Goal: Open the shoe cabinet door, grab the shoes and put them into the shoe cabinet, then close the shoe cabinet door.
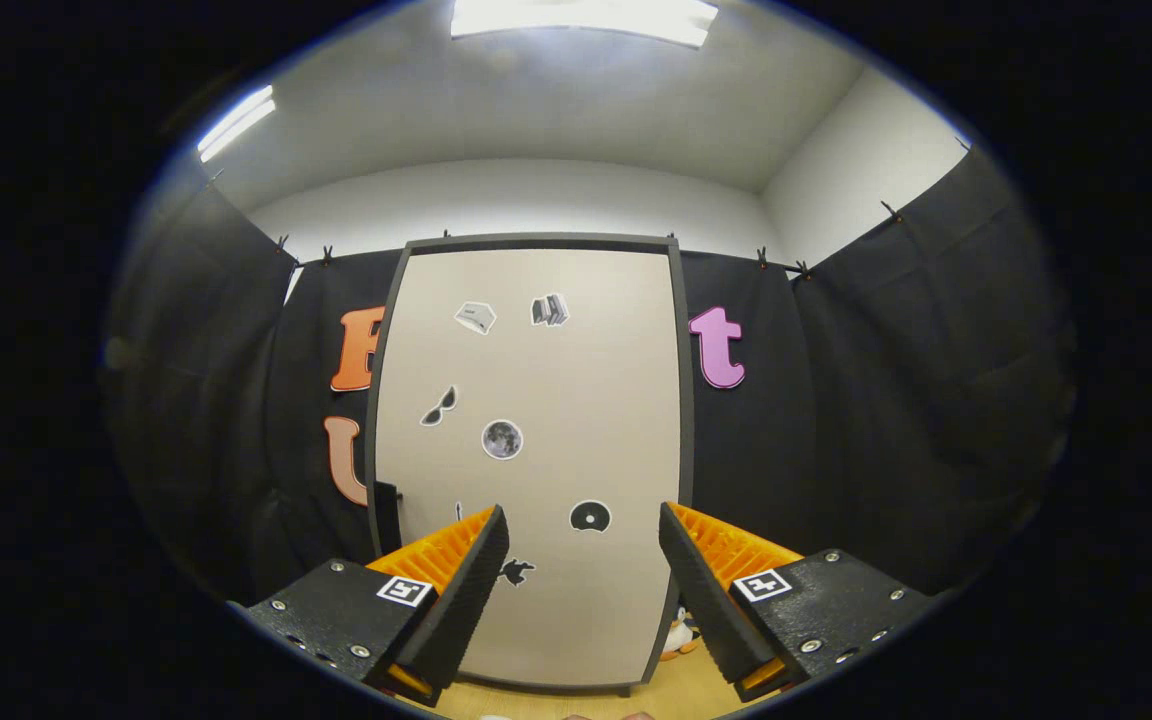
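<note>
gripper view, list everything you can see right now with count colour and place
shoe cabinet: one, beige door in a dark frame, door shut, standing straight ahead beyond the fingers
stickers: several, grey, black and white, scattered over the cabinet door
handle: one, dark, at the door's edge just beyond one finger
small toy: one, white and orange, on the floor at the cabinet's foot, mostly hidden by a finger, kind unclear
floor: one, light wood, below the cabinet
black cloth: dark curtains clipped up behind and beside the cabinet
ceiling lights: two, white, overhead
gripper: one, fingers spread wide apart, holding nothing, aimed at the door
</note>
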Demonstrator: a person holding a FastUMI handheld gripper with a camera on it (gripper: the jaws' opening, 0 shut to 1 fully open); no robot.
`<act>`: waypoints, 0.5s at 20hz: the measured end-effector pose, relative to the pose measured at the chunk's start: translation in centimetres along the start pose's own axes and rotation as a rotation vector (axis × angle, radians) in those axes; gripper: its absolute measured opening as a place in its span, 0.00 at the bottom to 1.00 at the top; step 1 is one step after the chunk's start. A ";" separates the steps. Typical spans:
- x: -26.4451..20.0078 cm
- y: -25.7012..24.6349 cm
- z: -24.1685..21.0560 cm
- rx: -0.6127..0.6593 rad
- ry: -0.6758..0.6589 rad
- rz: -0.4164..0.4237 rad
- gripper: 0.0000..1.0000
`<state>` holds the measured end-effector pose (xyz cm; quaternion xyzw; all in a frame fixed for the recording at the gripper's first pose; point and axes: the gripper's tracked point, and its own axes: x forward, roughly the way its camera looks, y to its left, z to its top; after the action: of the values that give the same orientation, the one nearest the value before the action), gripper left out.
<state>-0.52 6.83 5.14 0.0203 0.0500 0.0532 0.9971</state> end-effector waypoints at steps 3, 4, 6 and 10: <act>0.5 1.1 0.2 0.011 -0.003 0.006 0.94; 0.7 1.6 0.2 0.015 -0.004 0.008 0.94; 1.0 2.6 0.0 0.024 -0.003 0.017 0.94; 1.7 5.1 -0.6 0.032 0.015 0.056 0.94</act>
<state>0.57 12.09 4.56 0.0375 0.0578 0.0803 0.9944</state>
